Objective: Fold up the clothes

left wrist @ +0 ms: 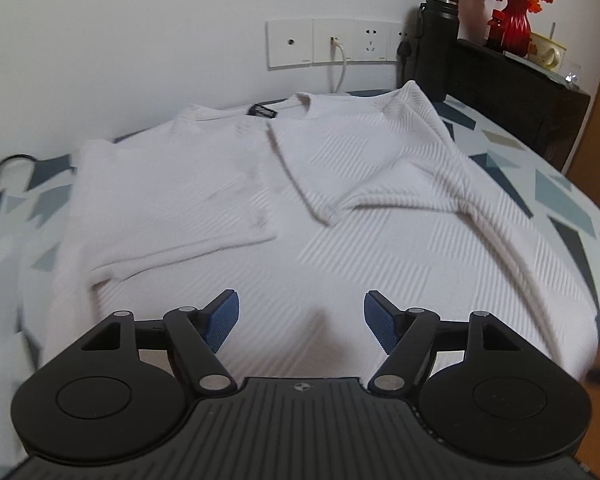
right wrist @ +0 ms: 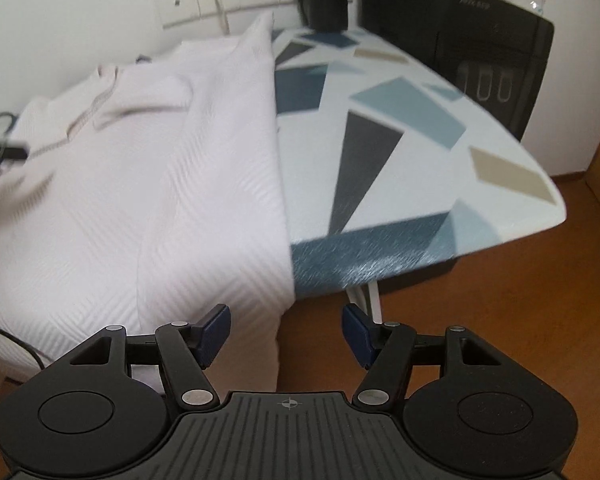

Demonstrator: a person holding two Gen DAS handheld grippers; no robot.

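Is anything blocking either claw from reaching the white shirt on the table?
Nothing visible does. The left claw hangs open directly over the white shirt, and the right claw is open at the hem by the table edge. The black bottle stands far back.

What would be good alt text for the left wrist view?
A white textured shirt lies on a patterned table, both sleeves folded inward. The open left claw hovers above its lower part, holding nothing.

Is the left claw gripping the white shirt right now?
No. The left claw is open, its blue pads apart above the white shirt with no fabric pinched between them.
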